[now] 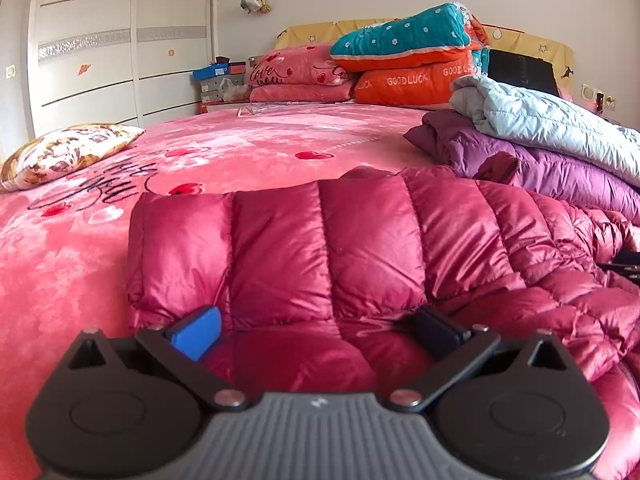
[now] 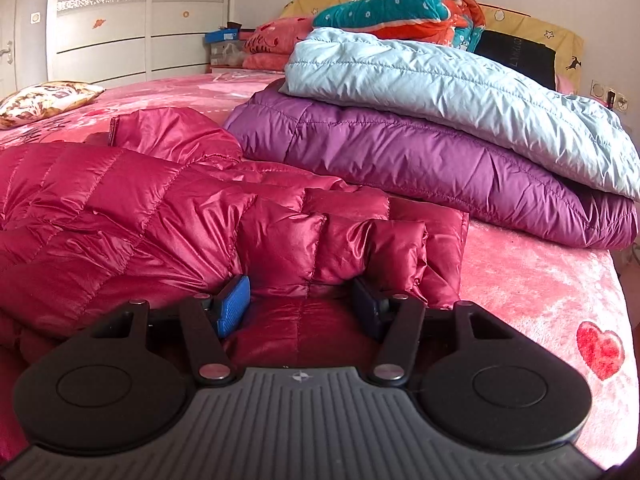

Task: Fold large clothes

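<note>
The red jacket [image 1: 360, 248] is lying on the pink bedspread [image 1: 240, 152], near the front edge of the bed, just in front of a stack of two jackets already looking folded: a purple jacket [image 2: 420, 168] with a pale blue jacket [image 2: 440, 80] on top. So part of the job is seeming done, and the red one is the piece in hand. It is looking partly folded at best: its quilted body is sitting puffy and rumpled, with a part doubled over at the far side, and it is not yet a tidy packet like the two behind. Its long axis is running across the bed, left to right as both cameras are seeing it, with one squared end showing at the left in the left wrist view and one at the right in the right wrist view; which end is the collar I cannot tell. The left gripper [image 1: 316, 330] is standing wide apart over the near edge, released, fabric bulging between its fingers. The right gripper [image 2: 302, 304] is also straddling a puff of the near edge, its blue pad [image 2: 232, 304] seeming beside the cloth rather than pinching it, so I am judging it released.
</note>
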`<state>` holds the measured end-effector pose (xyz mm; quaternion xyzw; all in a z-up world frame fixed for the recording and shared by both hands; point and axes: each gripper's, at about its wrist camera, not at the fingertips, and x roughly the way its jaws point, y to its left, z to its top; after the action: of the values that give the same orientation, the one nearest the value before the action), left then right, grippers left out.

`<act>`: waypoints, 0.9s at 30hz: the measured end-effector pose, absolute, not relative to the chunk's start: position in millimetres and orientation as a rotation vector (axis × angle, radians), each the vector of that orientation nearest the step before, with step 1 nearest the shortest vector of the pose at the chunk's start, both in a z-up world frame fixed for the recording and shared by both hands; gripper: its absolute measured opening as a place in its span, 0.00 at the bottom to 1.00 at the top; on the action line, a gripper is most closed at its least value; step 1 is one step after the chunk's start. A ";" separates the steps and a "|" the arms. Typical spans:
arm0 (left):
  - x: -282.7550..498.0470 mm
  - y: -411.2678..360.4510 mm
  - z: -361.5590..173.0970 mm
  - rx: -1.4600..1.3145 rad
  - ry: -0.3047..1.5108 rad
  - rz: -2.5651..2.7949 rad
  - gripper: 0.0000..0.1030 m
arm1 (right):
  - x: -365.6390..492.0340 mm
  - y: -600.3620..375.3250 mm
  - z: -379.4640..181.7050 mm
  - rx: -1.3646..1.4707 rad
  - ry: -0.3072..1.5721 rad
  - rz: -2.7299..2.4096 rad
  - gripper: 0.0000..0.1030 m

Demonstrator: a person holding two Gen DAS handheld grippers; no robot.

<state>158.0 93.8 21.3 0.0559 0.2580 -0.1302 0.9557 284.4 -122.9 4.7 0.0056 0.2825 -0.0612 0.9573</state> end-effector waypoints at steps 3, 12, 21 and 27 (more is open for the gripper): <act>154.1 91.8 27.8 0.136 0.524 -0.253 1.00 | 274.7 -120.4 7.7 0.009 0.573 -0.121 0.70; 100.8 106.1 83.8 0.079 0.521 -0.287 0.99 | 240.4 -134.1 62.1 0.053 0.553 -0.151 1.00; 10.4 126.4 124.1 0.050 0.571 -0.309 0.99 | 144.4 -161.8 97.0 0.230 0.533 -0.232 1.00; -46.5 147.3 146.7 0.063 0.565 -0.294 0.99 | 78.8 -164.4 102.2 0.243 0.517 -0.247 1.00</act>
<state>-46.5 147.3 146.7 0.0309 0.2779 -0.1447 0.9492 78.8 -164.4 102.2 0.1197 0.2542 -0.1216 0.9520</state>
